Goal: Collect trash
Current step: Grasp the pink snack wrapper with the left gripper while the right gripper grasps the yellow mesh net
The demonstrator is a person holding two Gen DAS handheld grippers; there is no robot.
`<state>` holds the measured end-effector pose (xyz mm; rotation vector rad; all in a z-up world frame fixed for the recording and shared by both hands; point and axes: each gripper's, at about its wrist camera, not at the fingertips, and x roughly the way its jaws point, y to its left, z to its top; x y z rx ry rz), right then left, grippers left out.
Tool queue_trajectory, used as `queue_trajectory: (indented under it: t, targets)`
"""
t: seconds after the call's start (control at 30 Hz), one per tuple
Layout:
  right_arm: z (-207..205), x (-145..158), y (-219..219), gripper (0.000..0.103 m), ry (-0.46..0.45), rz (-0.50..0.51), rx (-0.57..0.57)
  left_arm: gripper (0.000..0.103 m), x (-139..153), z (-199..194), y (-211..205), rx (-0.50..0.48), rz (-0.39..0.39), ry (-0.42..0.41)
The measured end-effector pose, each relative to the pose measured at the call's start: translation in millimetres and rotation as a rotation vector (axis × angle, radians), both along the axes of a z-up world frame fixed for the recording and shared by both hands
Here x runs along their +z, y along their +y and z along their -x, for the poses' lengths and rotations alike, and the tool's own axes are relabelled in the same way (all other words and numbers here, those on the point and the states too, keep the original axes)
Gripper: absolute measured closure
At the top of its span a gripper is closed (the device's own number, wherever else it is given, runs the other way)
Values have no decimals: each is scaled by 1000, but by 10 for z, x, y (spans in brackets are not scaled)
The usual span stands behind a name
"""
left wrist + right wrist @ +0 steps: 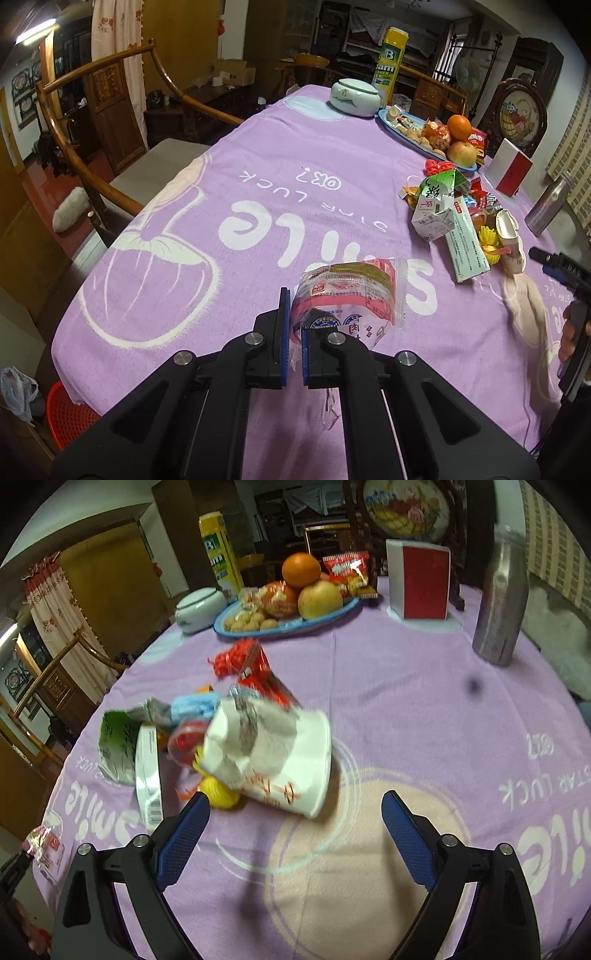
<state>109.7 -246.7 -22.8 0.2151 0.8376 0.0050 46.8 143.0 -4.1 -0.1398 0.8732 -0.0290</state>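
My left gripper (293, 325) is shut on the near edge of a clear zip bag with red print (351, 295), which hangs over the purple tablecloth (221, 177). A heap of trash lies to its right: a green-white carton (436, 206), a long white box (463, 240), a crushed white paper cup (511, 240) and wrappers. In the right wrist view my right gripper (295, 812) is open just in front of the paper cup (280, 760), with the carton (118, 746), the white box (149, 775) and red wrappers (251, 664) behind and left. The bag shows at the far left (42, 843).
A blue fruit plate (332, 618) with an orange and an apple, a white lidded jar (199, 607), a yellow spray can (218, 554), a red-white box (421, 579) and a steel bottle (502, 598) stand at the back. Wooden chairs (92, 122) and a red basket (70, 417) are left of the table.
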Motion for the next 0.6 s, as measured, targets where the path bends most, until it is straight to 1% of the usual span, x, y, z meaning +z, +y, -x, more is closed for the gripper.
queue_trajectory:
  t: [0.07,0.13,0.2,0.23,0.3,0.37,0.4,0.43,0.47,0.53,0.6]
  targets:
    - [-29,70,49,10,-12,14,5,97,-3,11,4,-1,3,1]
    - [-44,113,161,11,-8,39,38,97,-9,18,2,-1,3,3]
    - [-20,114,264,18,4,22,95,97,-13,26,13,2,6,4]
    - [0,83,334,22,20,7,136,97,-17,24,13,3,6,5]
    - [21,-9,445,30,56,12,179,97,-23,19,20,3,6,9]
    - [16,-117,527,46,96,17,208,97,-30,12,13,0,5,12]
    - [-8,-191,565,50,124,17,221,97,-33,8,12,-2,4,13]
    - [-28,-254,599,59,147,16,231,97,-36,7,9,-4,5,16]
    - [-68,-321,635,63,172,13,241,97,-39,9,9,-5,7,18]
    - [-152,-415,683,62,186,19,232,97,-41,14,7,-7,11,18]
    - [-239,-443,678,62,167,28,202,97,-42,25,11,-5,13,19]
